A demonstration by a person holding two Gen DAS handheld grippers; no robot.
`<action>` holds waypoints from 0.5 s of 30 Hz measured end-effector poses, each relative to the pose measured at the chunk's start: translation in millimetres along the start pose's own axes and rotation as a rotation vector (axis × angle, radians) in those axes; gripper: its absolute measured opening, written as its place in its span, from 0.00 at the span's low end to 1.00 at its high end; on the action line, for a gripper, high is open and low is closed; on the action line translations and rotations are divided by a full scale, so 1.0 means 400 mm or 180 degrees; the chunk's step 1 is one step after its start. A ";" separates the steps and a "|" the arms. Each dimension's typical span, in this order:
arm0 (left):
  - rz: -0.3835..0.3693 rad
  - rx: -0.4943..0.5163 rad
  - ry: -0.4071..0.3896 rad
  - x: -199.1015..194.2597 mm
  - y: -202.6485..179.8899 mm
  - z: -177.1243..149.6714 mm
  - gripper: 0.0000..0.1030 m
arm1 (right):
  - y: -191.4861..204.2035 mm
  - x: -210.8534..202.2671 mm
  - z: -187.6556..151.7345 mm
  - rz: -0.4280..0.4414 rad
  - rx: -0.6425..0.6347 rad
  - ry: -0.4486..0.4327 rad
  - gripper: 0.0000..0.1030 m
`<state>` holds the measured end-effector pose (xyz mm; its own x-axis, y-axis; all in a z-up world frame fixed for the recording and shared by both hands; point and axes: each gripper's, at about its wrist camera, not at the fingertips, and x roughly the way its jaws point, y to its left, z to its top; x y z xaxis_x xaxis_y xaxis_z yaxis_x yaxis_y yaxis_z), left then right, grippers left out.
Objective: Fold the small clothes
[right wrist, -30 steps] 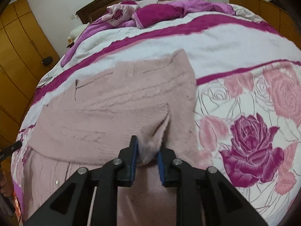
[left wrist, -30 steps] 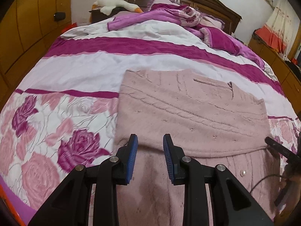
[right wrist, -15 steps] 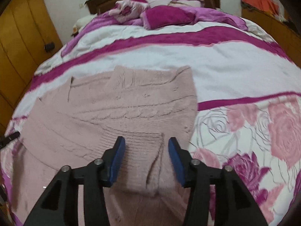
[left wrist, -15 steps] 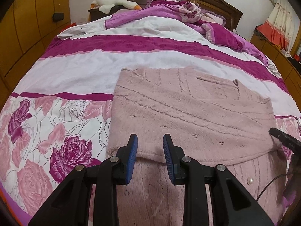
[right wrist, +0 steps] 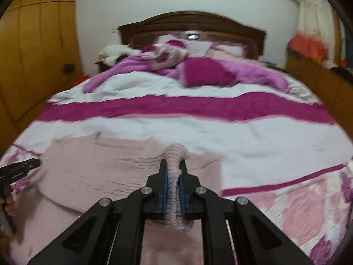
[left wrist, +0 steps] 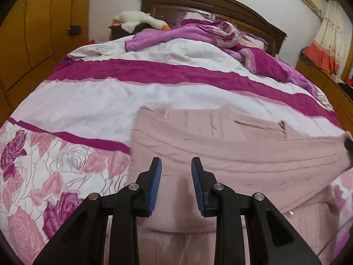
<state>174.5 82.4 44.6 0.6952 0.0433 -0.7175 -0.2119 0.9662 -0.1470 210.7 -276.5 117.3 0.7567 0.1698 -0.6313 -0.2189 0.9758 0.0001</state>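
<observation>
A fuzzy pink knit sweater (left wrist: pixel 220 150) lies partly folded on the near half of the bed. My left gripper (left wrist: pixel 176 160) hovers over its near left part, jaws a narrow gap apart with nothing pinched between the blue pads. It also shows at the left edge of the right wrist view, as the left gripper (right wrist: pixel 36 163) beside the sweater (right wrist: pixel 99 172). My right gripper (right wrist: pixel 173 163) is shut on a ribbed fold (right wrist: pixel 176 152) of the sweater and holds it raised off the bed. Its tip, the right gripper (left wrist: pixel 349 144), lifts the sweater's right corner.
The bedcover (left wrist: pixel 132 101) is white with magenta stripes and rose prints. A heap of purple blankets (right wrist: pixel 198 70) and a plush goose (left wrist: pixel 136 19) lie by the dark headboard (right wrist: pixel 192 24). Wooden wardrobes (left wrist: pixel 33 33) stand left and a low cabinet (right wrist: pixel 320 75) right.
The right gripper let go of the sweater, opened wide, then closed on a ribbed fold and rose with it. The left gripper slid forward over the sweater with its gap unchanged.
</observation>
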 end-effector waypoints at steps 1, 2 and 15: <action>0.0050 -0.0016 0.0021 0.018 0.002 -0.002 0.05 | -0.012 0.017 -0.002 -0.0064 0.0046 0.0042 0.08; 0.0088 -0.0029 0.0070 0.036 0.005 -0.005 0.05 | -0.029 0.049 -0.012 -0.0089 0.0117 0.0150 0.08; 0.0145 0.0115 0.0192 0.064 0.010 -0.021 0.05 | -0.103 0.190 -0.125 -0.0183 0.0504 0.0703 0.29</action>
<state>185.6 85.2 20.1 0.6425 0.0732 -0.7628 -0.2167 0.9722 -0.0892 246.4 -310.5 30.5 0.6085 0.0962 -0.7877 -0.0672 0.9953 0.0696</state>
